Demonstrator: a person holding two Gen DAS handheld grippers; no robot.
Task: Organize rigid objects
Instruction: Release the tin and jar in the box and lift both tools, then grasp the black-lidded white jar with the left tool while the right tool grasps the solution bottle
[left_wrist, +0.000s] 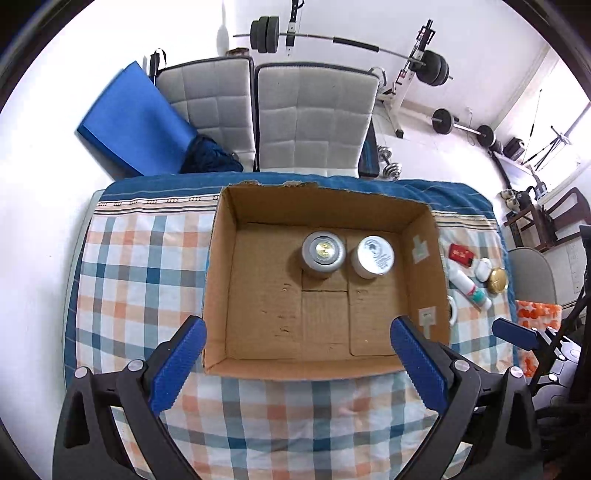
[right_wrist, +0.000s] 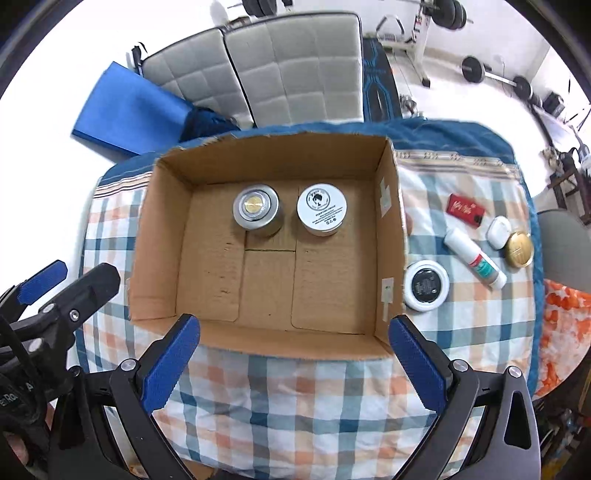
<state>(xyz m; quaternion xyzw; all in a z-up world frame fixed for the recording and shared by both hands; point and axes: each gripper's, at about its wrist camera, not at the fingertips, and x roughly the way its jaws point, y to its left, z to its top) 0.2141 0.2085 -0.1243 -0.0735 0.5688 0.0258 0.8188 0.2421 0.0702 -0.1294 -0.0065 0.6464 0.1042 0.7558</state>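
Observation:
An open cardboard box (left_wrist: 221, 266) (right_wrist: 162, 236) stands on the checked tablecloth. Inside at its far side stand a silver tin (left_wrist: 324, 252) (right_wrist: 256, 209) and a white-lidded jar (left_wrist: 373, 255) (right_wrist: 321, 207). To the box's right lie a black-and-white round case (right_wrist: 426, 285), a white tube (right_wrist: 474, 257) (left_wrist: 469, 286), a gold compact (right_wrist: 519, 249) (left_wrist: 497, 280), a white pebble-shaped case (right_wrist: 498, 228) (left_wrist: 483, 268) and a red box (right_wrist: 465, 209) (left_wrist: 461, 254). My left gripper (left_wrist: 297, 363) and my right gripper (right_wrist: 293, 360) are both open and empty, above the box's near edge.
The checked tablecloth (left_wrist: 140, 258) (right_wrist: 295, 398) covers the table. Two grey padded chairs (left_wrist: 310, 118) (right_wrist: 295, 62) stand behind it, with a blue mat (left_wrist: 133, 118) at the left. Barbells and a weight rack (left_wrist: 417, 62) stand at the back. An orange cloth (right_wrist: 561, 317) lies at the right.

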